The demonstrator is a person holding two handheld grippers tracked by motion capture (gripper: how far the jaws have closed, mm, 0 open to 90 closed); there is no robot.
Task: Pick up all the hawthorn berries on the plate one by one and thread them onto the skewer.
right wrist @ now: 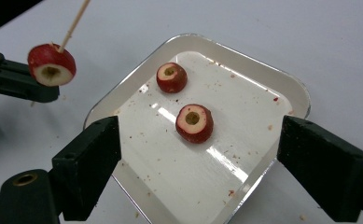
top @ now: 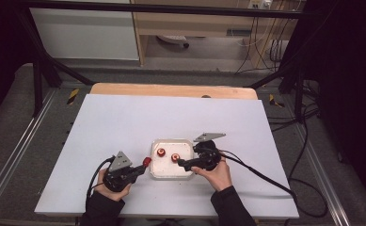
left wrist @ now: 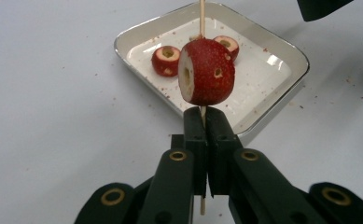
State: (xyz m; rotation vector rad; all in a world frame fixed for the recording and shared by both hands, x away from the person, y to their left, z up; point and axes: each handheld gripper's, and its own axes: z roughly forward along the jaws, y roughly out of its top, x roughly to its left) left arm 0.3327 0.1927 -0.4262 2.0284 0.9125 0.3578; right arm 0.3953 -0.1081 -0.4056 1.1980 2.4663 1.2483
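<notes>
Bamboo skewer (left wrist: 201, 18) is pinched in my left gripper (left wrist: 202, 114), one red fruit piece (left wrist: 207, 71) threaded. Right gripper (right wrist: 195, 140) hangs spread over the tray (right wrist: 291, 88); I straddle the nearer piece (right wrist: 194, 122), hole probably facing up, and close gently.

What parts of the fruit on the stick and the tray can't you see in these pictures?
- Skewer: its tip is cut off by the top edge of the left gripper view.
- Skewered fruit piece: its far side faces away there.
- Tray: its near corner is cut off by the bottom edge of the right gripper view.
- Two loose fruit pieces: too small in the high view to show their holes.
- Left tongs: blurred in the high view.
</notes>
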